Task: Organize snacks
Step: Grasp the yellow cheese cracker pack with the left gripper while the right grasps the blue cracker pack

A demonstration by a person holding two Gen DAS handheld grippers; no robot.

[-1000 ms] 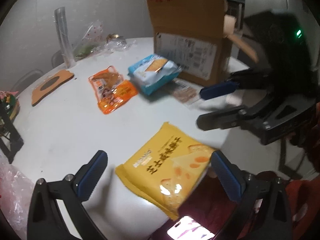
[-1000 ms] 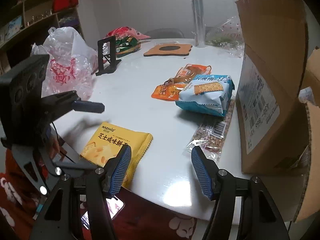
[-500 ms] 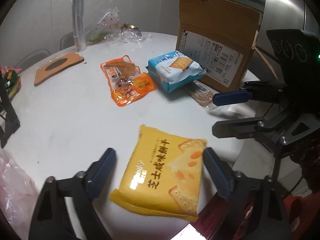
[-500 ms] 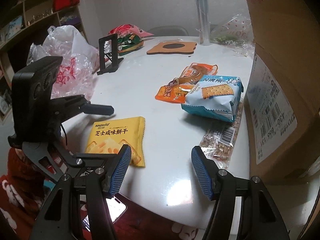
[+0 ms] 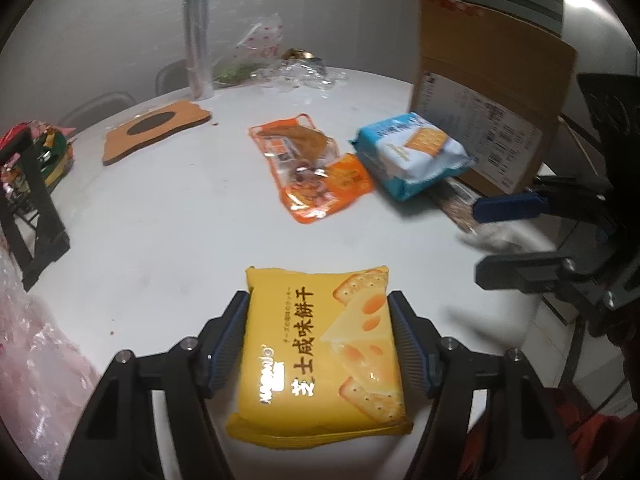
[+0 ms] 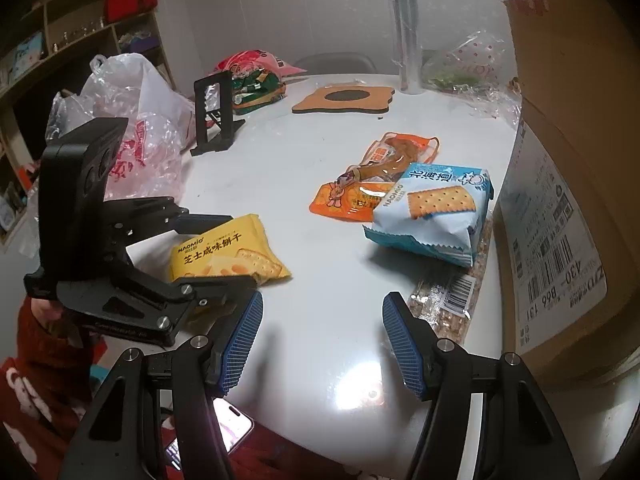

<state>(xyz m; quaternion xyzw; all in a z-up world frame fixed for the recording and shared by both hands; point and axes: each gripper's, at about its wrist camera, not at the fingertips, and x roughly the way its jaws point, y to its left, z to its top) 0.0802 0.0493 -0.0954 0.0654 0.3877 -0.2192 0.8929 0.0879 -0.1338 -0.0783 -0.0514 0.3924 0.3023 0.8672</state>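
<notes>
Blue fingers (image 5: 230,340) of the left gripper (image 5: 318,340) are closing on the yellow cheese cracker pack (image 5: 320,356), one on each side of it, right up against its edges. The pack lies flat on the white table (image 5: 160,220), near the edge. Farther back lie an orange snack bag (image 5: 316,168) and a blue cracker pack (image 5: 416,156), touching each other. The blue pack lies partly on a clear nut bar pack (image 5: 458,204), just in front of a big cardboard box (image 5: 492,96). The right gripper (image 5: 504,236) hangs at the right side. A brown mat (image 5: 154,132) and a tall clear tube (image 5: 197,36) are at the back.

From the right wrist, the right gripper (image 6: 322,344) has its fingers (image 6: 242,344) held partly apart with nothing between them, just over the table (image 6: 280,152). The left gripper (image 6: 216,252) is at the left, around the yellow cheese cracker pack (image 6: 224,254). The orange snack bag (image 6: 360,192), the blue cracker pack (image 6: 436,212) and the nut bar pack (image 6: 448,300) lie beside the cardboard box (image 6: 568,200). A plastic bag (image 6: 132,128) and a black stand (image 6: 216,112) are at the left.
</notes>
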